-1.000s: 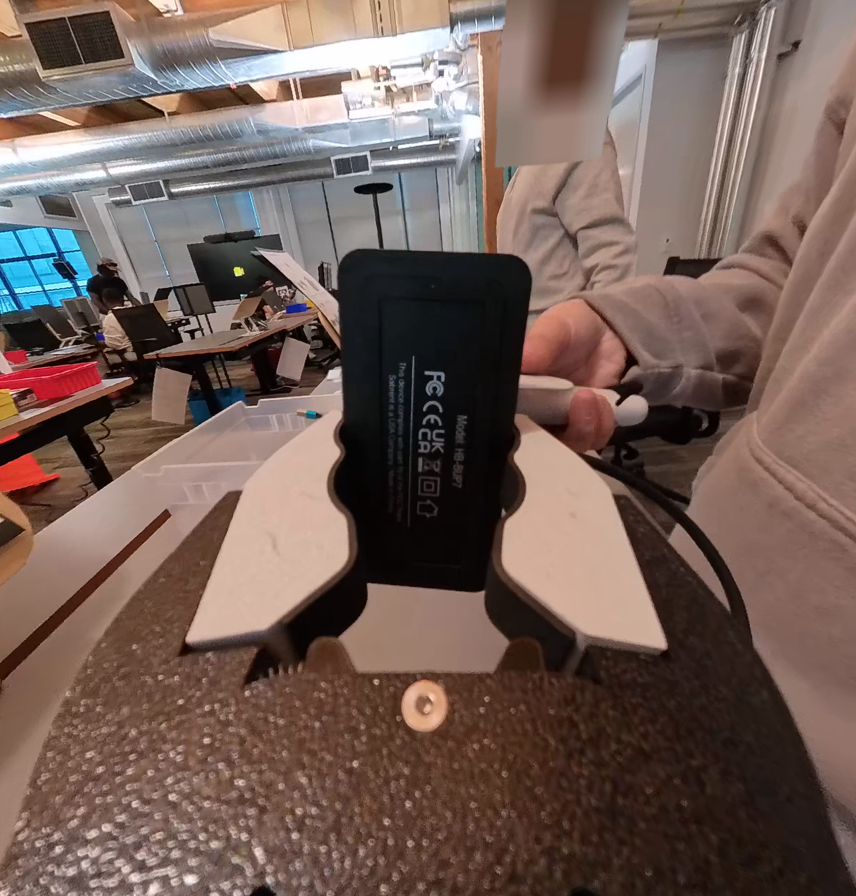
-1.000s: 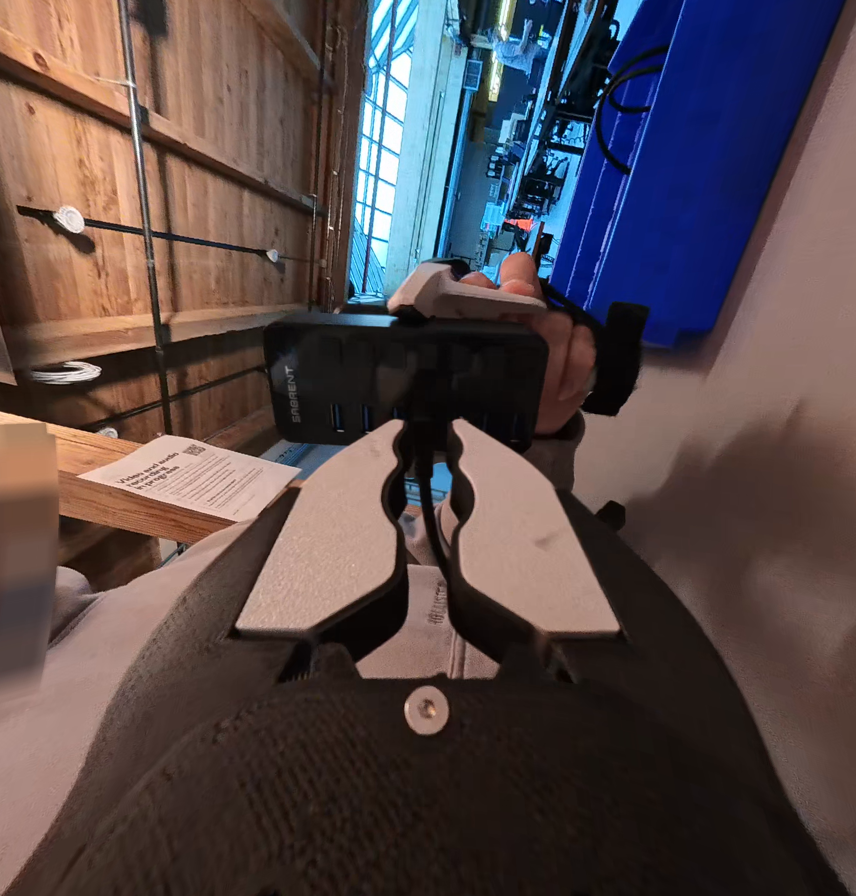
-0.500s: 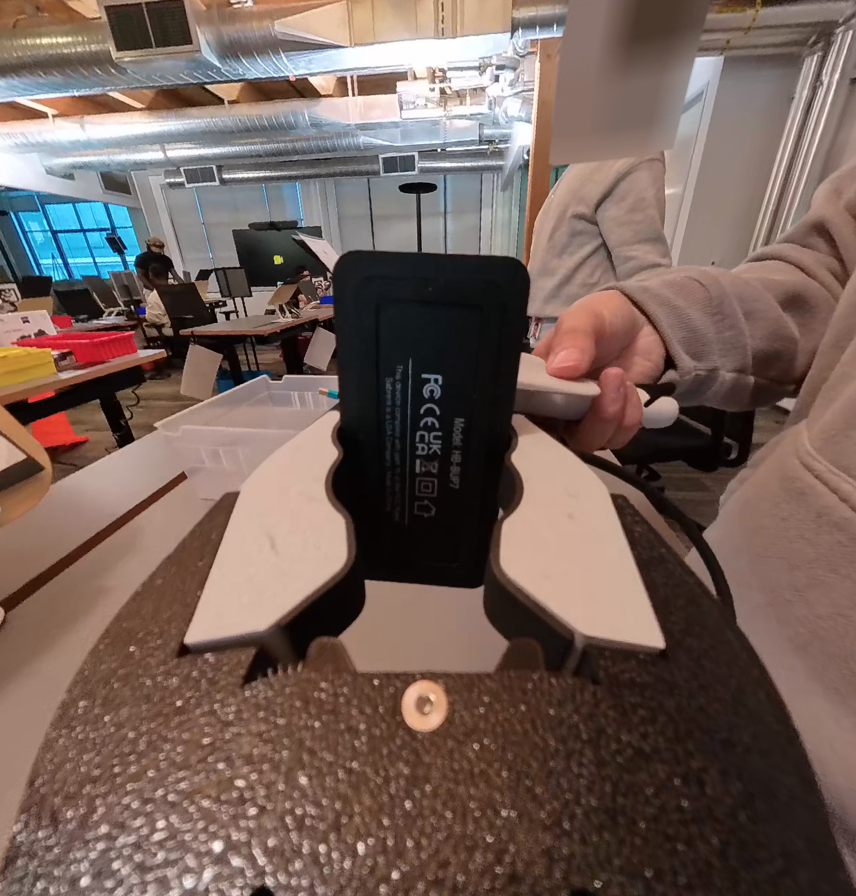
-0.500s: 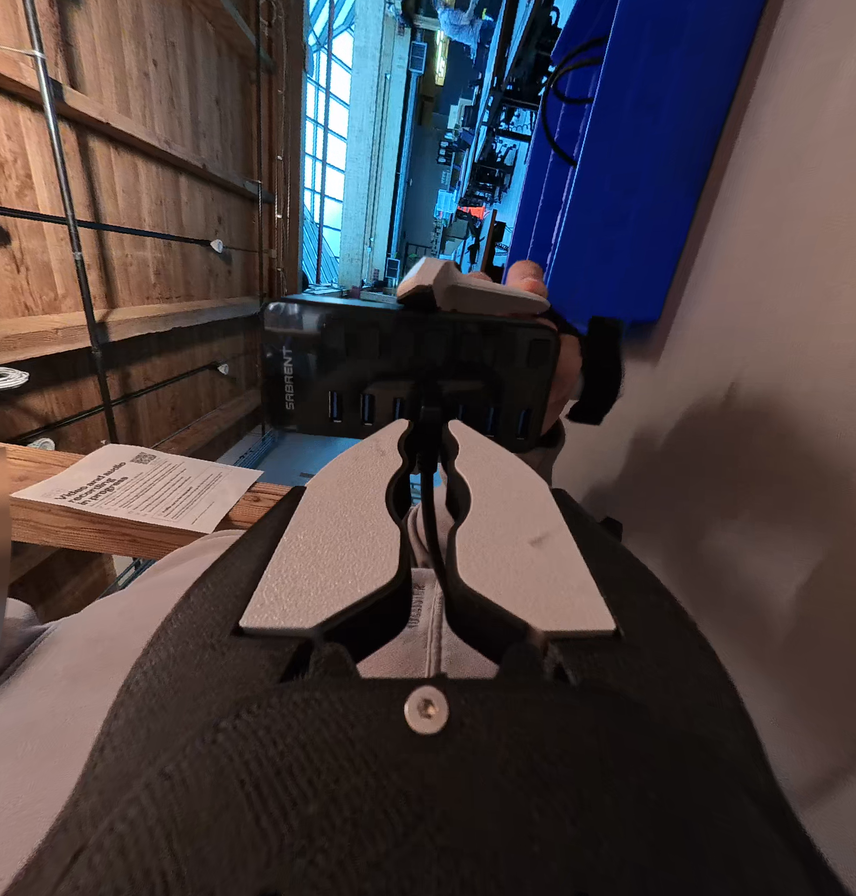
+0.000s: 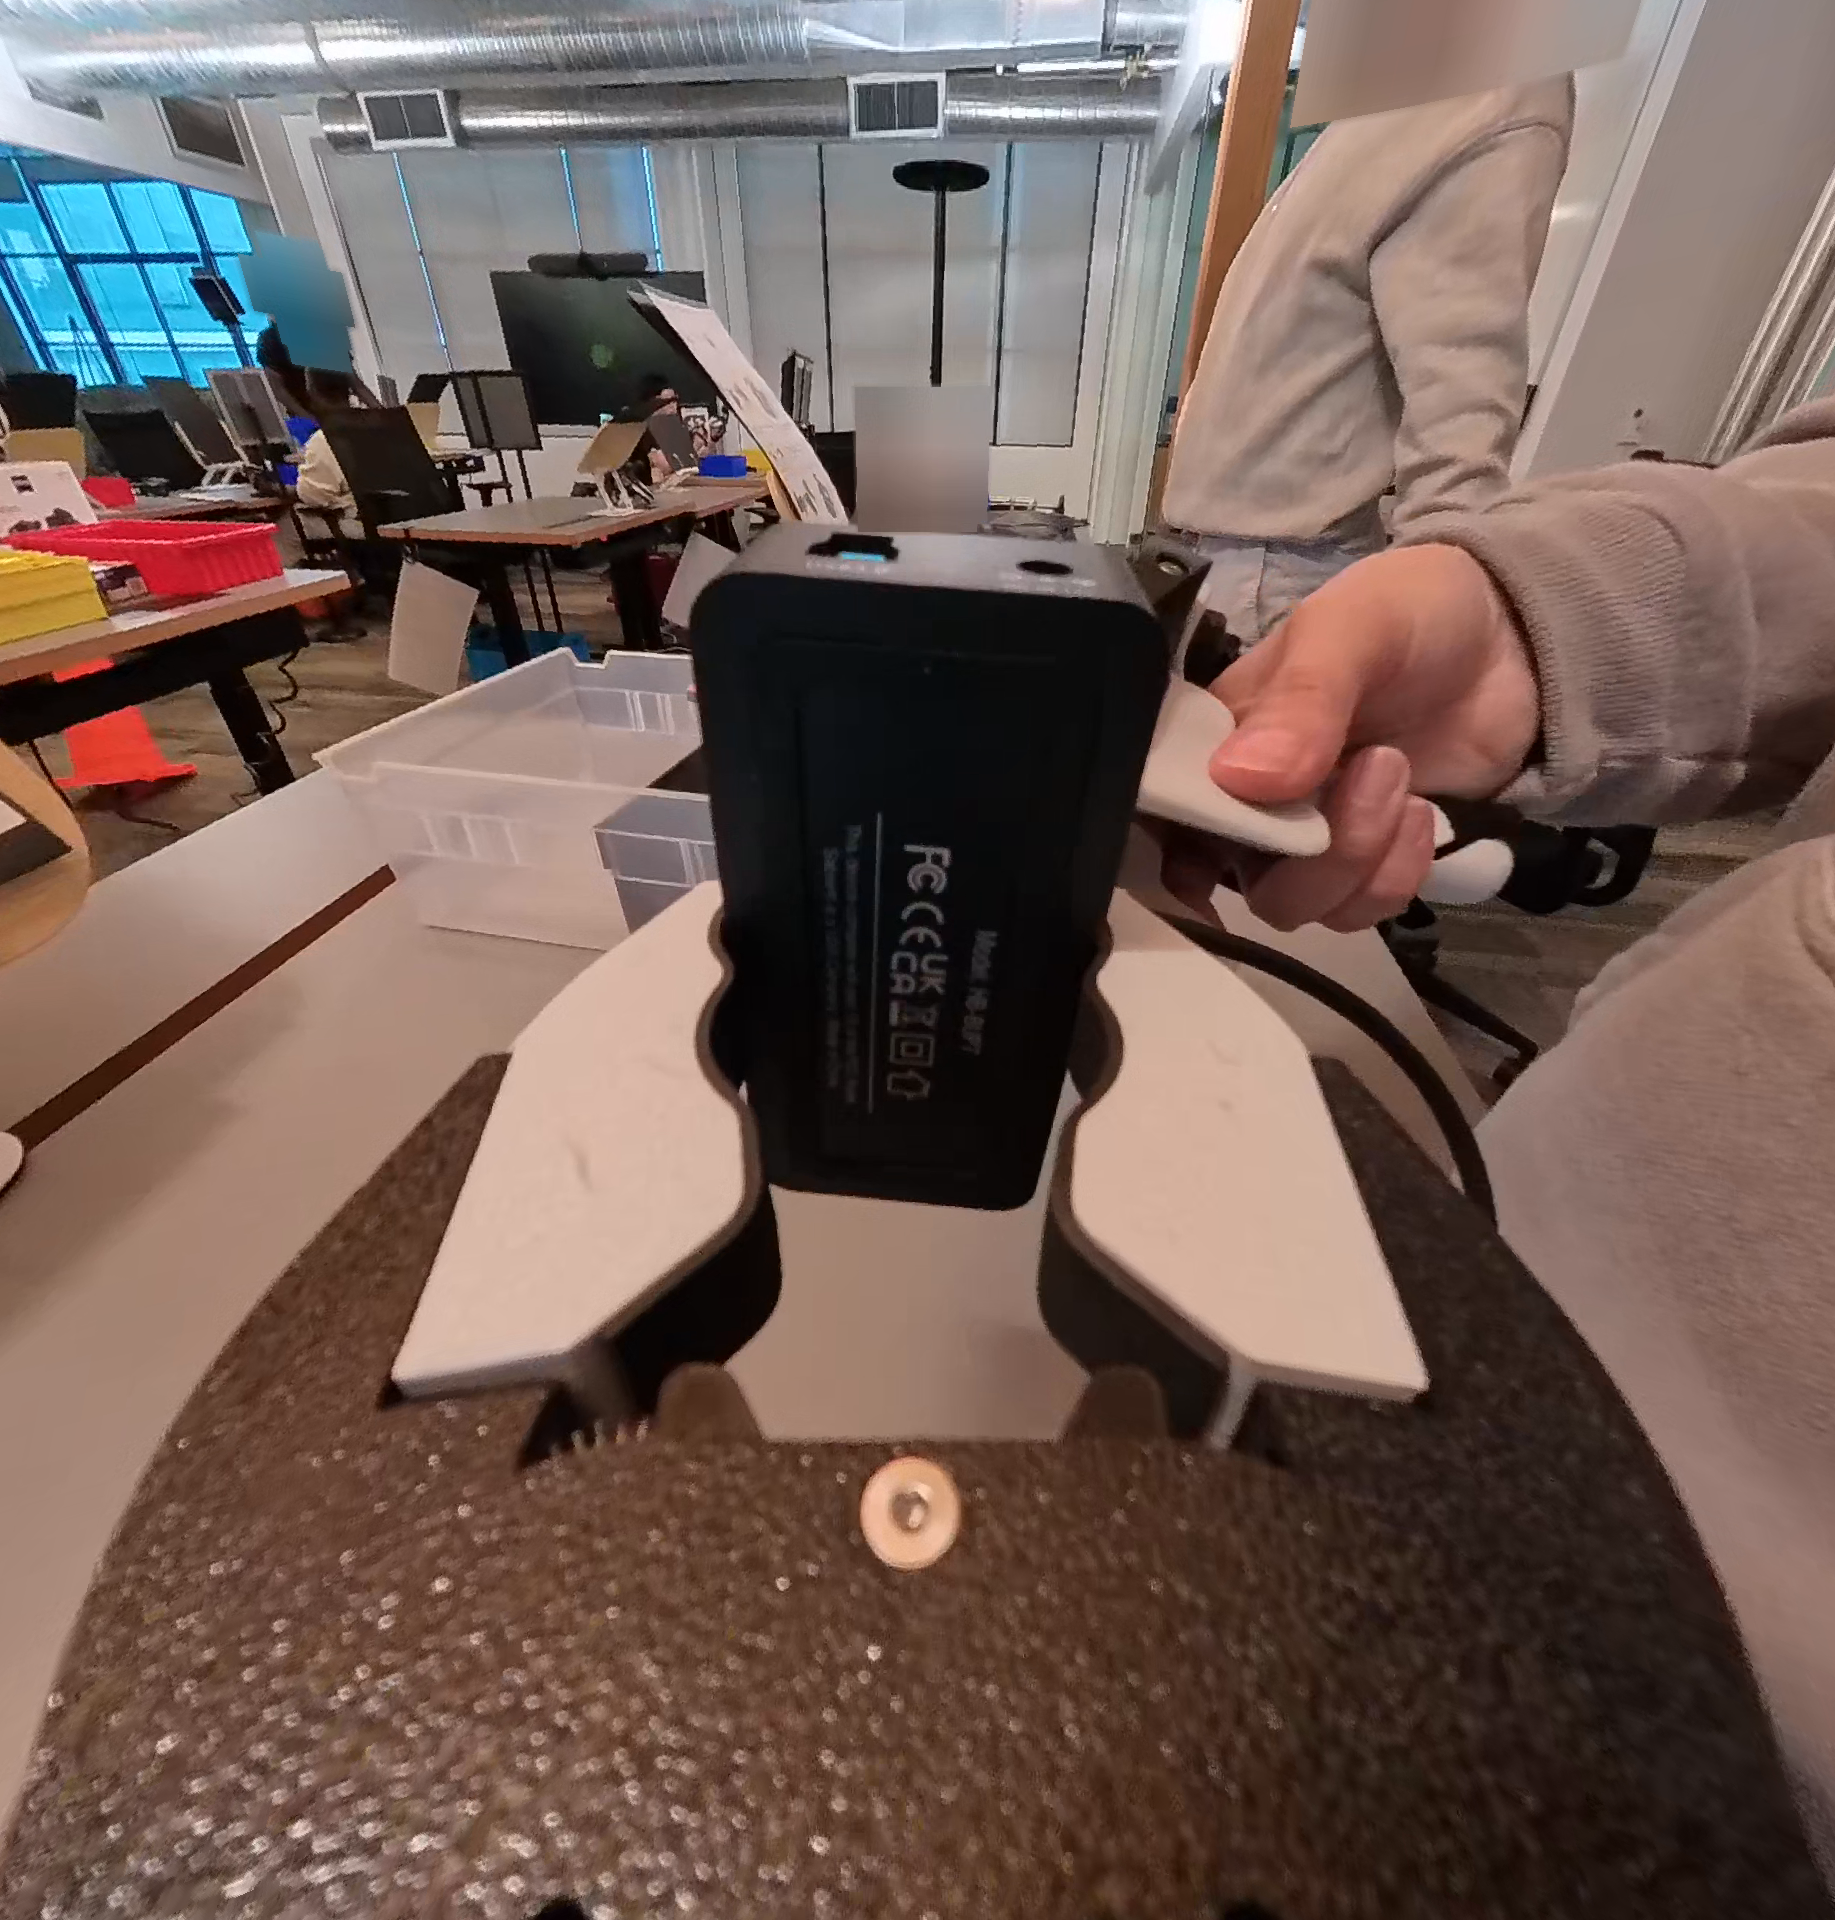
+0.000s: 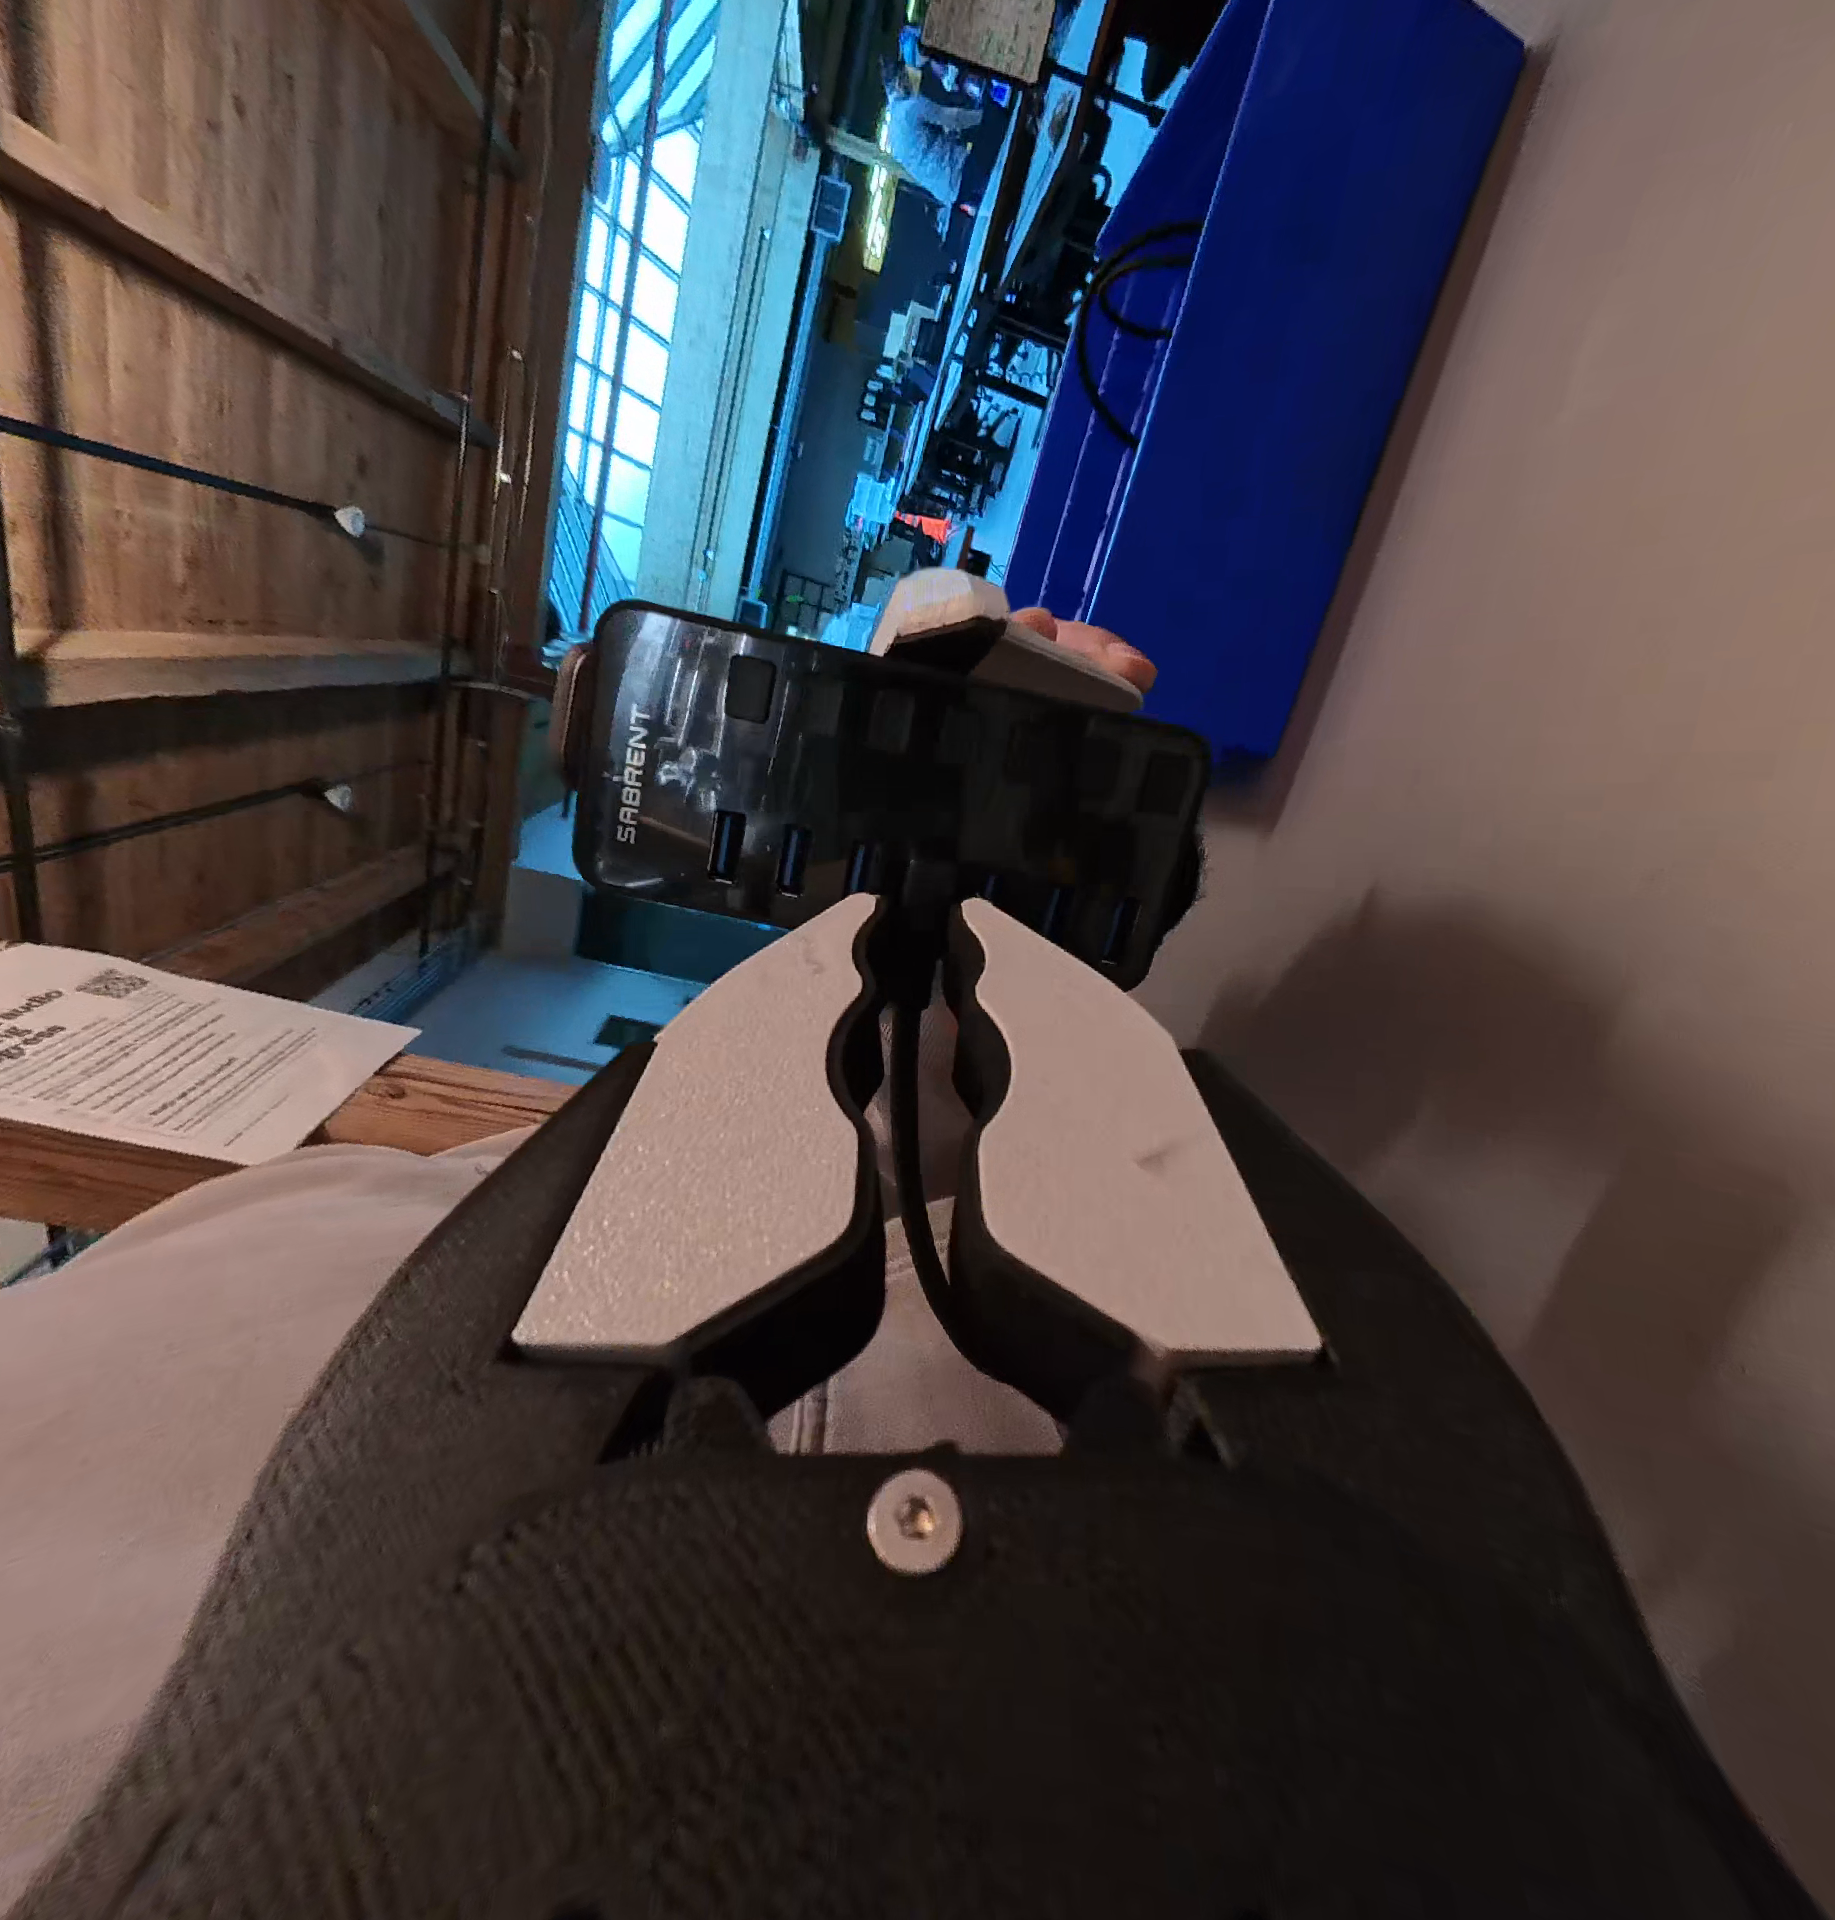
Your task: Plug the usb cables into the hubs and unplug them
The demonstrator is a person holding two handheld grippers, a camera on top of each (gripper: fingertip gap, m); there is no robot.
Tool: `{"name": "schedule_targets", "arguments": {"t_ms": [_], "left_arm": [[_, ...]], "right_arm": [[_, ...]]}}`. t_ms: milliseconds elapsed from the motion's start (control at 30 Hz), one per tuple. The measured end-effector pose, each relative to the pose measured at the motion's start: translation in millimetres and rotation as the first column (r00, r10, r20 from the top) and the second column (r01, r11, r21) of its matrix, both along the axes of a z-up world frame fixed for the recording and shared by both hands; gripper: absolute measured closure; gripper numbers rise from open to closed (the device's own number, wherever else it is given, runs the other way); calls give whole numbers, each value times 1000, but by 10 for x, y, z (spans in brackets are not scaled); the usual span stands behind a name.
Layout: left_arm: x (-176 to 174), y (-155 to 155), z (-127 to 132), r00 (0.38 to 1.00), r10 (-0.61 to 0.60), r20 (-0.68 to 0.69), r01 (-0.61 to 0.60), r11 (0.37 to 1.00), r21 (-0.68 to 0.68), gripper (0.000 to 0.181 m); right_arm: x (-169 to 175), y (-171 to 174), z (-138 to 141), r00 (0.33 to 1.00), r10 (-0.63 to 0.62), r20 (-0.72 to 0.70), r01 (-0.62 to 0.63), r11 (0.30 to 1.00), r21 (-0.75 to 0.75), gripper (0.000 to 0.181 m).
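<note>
— While the glossy black rectangular USB hub (image 6: pixel 882 790) is clamped upright in the left gripper (image 5: pixel 905 1023), where's the cable?

— Its thin black USB cable (image 6: pixel 918 1132) is pinched by the right gripper (image 6: pixel 918 920), plug at a port. Probably plugging; next, a straight push.

The left claw (image 5: pixel 908 997) clamps the black hub (image 5: pixel 928 862) upright above the table (image 5: pixel 217 1039), a hand (image 5: pixel 1380 727) beside it.
</note>
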State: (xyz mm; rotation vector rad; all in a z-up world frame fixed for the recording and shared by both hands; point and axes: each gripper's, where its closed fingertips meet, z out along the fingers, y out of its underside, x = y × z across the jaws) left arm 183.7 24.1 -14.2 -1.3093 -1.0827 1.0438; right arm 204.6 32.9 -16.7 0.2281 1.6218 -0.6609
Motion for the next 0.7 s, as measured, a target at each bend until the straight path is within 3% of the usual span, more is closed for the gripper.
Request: {"name": "schedule_targets", "arguments": {"t_ms": [267, 433, 567, 700], "left_arm": [[-33, -3, -87, 1000, -15, 2, 15, 998, 54, 122], [-32, 28, -195, 998, -21, 58, 28, 992, -122, 122], [-25, 46, -202, 999, -5, 52, 14, 986, -166, 122], [-56, 107, -211, 997, 19, 76, -2, 976, -219, 121]], "right_arm": [[-41, -19, -72, 1000, -11, 28, 11, 1000, 10, 172], [-34, 51, -196, 991, 125, -45, -125, 992, -15, 172], [-32, 84, -201, 979, 175, -108, -180, 983, -39, 172], [-80, 154, -195, 976, 205, -73, -207, 978, -23, 172]]}}
